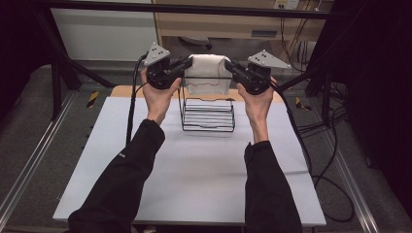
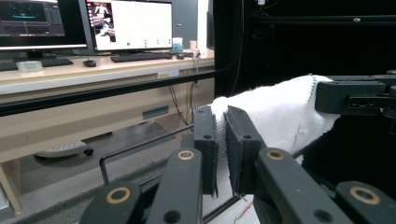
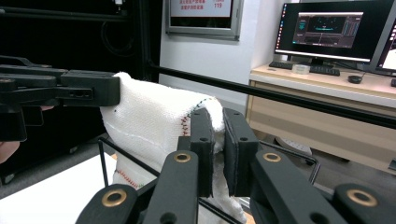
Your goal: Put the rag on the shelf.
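A white cloth (image 1: 210, 68) with coloured stitching hangs draped over the top bar of a black wire rack (image 1: 208, 115) at the table's far middle. My left gripper (image 1: 188, 62) is shut on the cloth's left end, the fabric (image 2: 280, 112) pinched between its jaws. My right gripper (image 1: 230, 66) is shut on the cloth's right end, where the cloth (image 3: 149, 121) folds over the bar. In the left gripper view the right gripper (image 2: 359, 95) grips the far end. In the right gripper view the left gripper (image 3: 60, 91) holds the opposite end.
The rack stands on a white table top (image 1: 194, 170), with a wooden strip behind it. Black frame posts flank the table, and cables trail down the right side. Behind the table a desk (image 2: 93, 70) carries monitors and keyboards.
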The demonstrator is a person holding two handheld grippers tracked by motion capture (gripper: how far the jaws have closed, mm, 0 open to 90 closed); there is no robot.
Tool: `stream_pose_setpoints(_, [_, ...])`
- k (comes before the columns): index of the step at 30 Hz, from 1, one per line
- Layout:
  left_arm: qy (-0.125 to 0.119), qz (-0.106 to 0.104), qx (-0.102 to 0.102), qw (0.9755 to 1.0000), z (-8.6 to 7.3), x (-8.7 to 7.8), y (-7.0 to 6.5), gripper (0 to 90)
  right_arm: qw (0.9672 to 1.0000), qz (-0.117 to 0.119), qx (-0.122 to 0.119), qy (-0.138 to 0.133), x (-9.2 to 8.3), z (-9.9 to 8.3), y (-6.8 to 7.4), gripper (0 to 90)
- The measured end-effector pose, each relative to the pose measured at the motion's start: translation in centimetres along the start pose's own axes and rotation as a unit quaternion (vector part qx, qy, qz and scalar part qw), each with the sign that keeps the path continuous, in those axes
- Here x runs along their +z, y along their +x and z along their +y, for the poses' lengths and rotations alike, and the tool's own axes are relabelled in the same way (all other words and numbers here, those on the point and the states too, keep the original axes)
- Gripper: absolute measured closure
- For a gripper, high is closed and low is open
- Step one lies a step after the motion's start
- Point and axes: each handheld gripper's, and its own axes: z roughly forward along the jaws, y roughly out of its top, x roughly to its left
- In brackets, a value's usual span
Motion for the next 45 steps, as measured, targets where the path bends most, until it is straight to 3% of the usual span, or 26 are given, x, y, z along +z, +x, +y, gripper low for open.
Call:
stream_pose_setpoints(10, [0.02, -0.024, -0.008, 0.9995, -0.7, -1.1, -0.4, 82.5, 0.9996, 0.013, -0.021, 0.014, -1.1, -0.3, 0.9, 83.5])
stream_pose_setpoints(15, [0.038, -0.025, 0.002, 0.999, -1.0, -1.5, -0.9, 82.0, 0.9994, 0.02, -0.016, 0.025, -1.7, -1.0, 1.2, 83.4])
stream_pose_setpoints(20, [0.06, -0.025, 0.016, 0.9978, -1.5, -2.0, -1.6, 81.1, 0.9985, 0.029, -0.026, 0.038, -2.2, -1.7, 1.4, 83.2])
stream_pose_setpoints(24, [0.071, -0.028, 0.014, 0.997, -1.8, -2.2, -1.7, 79.8, 0.998, 0.034, -0.029, 0.045, -2.4, -2.0, 1.5, 83.2])
stream_pose_setpoints(34, [0.078, -0.03, -0.002, 0.9965, 0.7, -3.6, -1.1, 75.7, 0.9969, 0.042, -0.038, 0.054, -2.4, -2.9, 1.7, 83.3])
stream_pose_setpoints(39, [0.093, -0.021, -0.009, 0.9954, 1.8, -2.4, -0.8, 83.3, 0.9966, 0.045, -0.043, 0.054, -2.5, -3.0, 1.8, 83.2])
stream_pose_setpoints(43, [0.114, -0.036, -0.022, 0.9926, 1.9, -0.9, -0.9, 89.1, 0.9966, 0.047, -0.04, 0.055, -2.6, -3.4, 1.7, 83.0])
stream_pose_setpoints(45, [0.127, -0.039, -0.018, 0.9909, 1.6, -0.6, -1.1, 89.7, 0.9965, 0.048, -0.039, 0.055, -2.5, -3.5, 1.7, 82.9])
